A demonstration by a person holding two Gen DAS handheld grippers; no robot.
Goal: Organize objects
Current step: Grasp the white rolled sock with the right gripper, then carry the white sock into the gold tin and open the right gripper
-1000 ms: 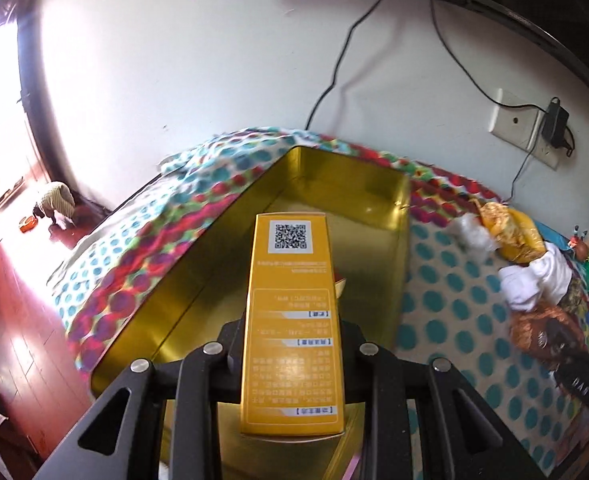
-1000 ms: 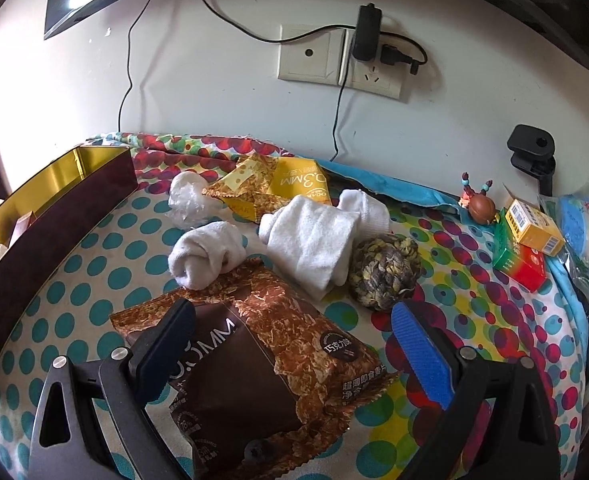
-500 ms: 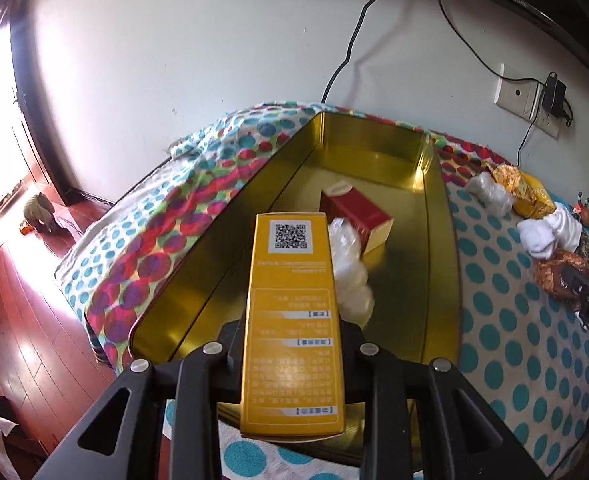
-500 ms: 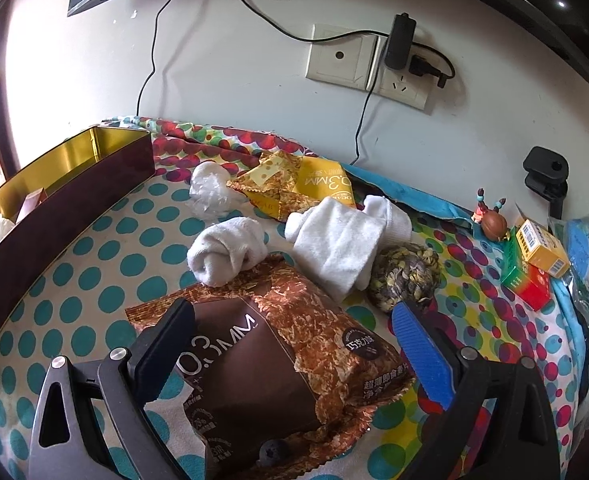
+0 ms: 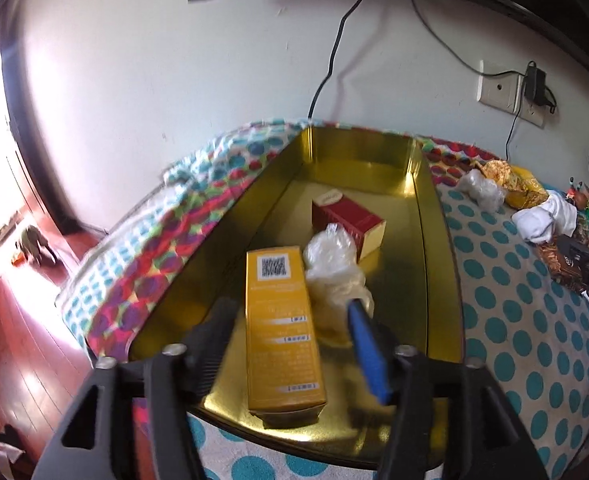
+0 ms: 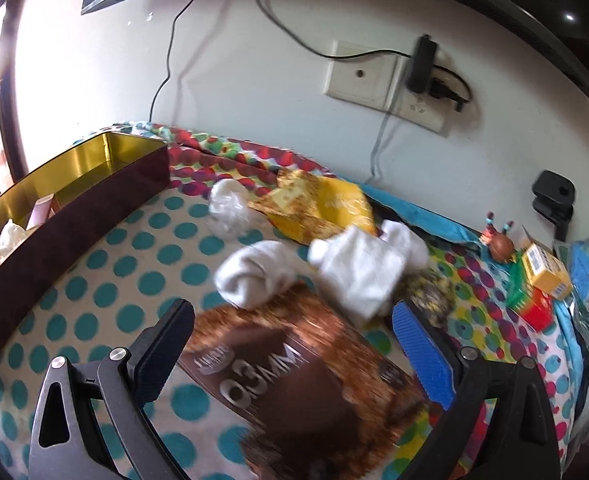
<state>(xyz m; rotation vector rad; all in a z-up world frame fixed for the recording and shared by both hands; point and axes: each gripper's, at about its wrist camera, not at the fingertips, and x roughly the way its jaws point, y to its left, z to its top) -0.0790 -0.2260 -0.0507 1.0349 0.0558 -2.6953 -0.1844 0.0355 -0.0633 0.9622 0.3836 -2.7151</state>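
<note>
Right wrist view: brown snack bag (image 6: 294, 392) motion-blurred, print unreadable beyond large characters; lower end cut off by the bottom frame edge. Gold tray (image 6: 106, 156): near wall hides most of the contents, left end out of frame. Left wrist view: yellow box (image 5: 280, 332) text too blurred to read. Tray's near rim hidden behind left gripper (image 5: 290, 344).

Both tools are black plastic frames with triangular cut-outs and silver screw heads at the joints. The left gripper (image 5: 294, 344) and right gripper (image 6: 294, 344) each carry one ribbed blue pad on the right finger; the left finger's pad looks dark.
</note>
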